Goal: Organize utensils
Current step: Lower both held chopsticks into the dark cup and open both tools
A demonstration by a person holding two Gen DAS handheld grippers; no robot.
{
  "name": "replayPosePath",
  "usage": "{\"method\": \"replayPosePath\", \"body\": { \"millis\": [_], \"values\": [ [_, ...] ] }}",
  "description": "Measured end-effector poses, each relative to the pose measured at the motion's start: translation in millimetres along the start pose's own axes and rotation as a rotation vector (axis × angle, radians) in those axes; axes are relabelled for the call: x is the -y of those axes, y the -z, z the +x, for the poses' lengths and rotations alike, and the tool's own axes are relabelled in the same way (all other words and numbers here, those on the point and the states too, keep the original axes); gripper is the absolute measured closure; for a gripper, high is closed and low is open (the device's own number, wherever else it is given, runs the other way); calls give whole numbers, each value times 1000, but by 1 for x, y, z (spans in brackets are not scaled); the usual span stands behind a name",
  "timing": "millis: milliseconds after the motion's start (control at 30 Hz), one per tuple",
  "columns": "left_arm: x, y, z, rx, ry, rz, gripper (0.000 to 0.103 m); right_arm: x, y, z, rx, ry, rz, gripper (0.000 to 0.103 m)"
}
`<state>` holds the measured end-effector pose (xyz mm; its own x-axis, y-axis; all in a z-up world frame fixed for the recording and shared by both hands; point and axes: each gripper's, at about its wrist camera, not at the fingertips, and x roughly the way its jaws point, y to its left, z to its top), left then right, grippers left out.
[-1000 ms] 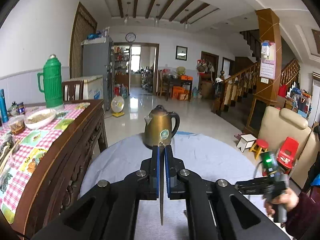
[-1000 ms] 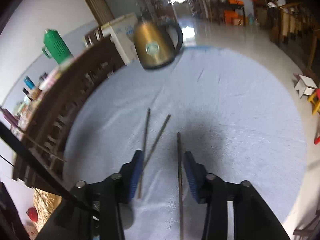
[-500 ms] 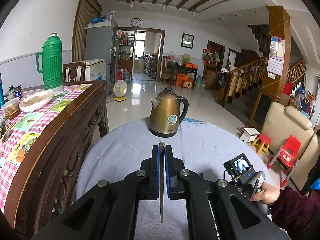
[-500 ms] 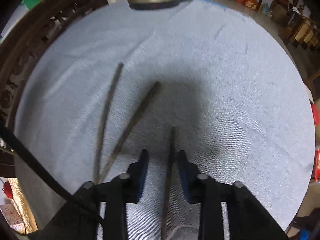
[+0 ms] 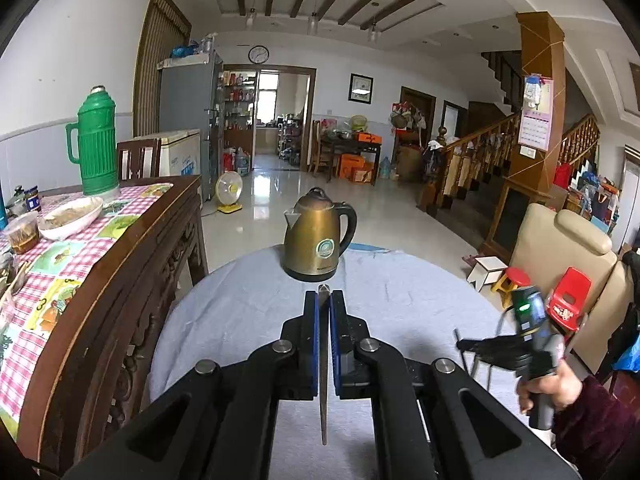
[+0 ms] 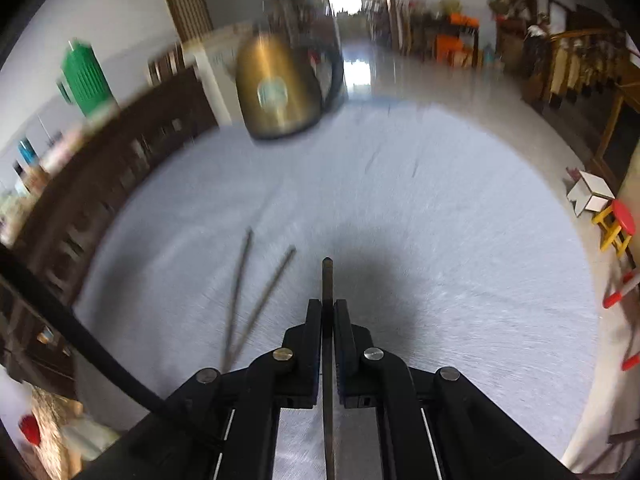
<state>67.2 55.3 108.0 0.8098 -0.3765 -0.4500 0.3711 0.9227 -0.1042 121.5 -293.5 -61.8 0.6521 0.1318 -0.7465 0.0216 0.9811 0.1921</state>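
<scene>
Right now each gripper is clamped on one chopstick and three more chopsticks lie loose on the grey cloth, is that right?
Not quite: the right wrist view shows two loose chopsticks on the grey cloth, not three. The left gripper and right gripper are each clamped on one chopstick.

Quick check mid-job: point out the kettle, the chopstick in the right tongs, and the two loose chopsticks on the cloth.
kettle [image 5: 316, 240], left wrist view, on its brass body.
chopstick in the right tongs [image 6: 327, 280], right wrist view, on the shaft ahead of the pads.
two loose chopsticks [image 6: 268, 292], right wrist view, on the right-hand stick's middle.
</scene>
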Motion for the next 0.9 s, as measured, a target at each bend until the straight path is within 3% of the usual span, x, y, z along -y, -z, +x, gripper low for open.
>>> {"method": "replayPosePath", "body": {
  "millis": [233,433,667,900],
  "values": [
    [21,-10,-44,47,20,26,98,-28,8,-120,325,-82,2,97],
    [32,-16,-76,76,36,28,98,-67,15,-190,509,-111,-41,97],
    [43,-21,-95,106,90,9,98,-113,18,-227,581,-162,-119,97],
    [61,-11,-92,84,155,11,98,-141,32,-212,559,-204,-151,97]
  ]
}}
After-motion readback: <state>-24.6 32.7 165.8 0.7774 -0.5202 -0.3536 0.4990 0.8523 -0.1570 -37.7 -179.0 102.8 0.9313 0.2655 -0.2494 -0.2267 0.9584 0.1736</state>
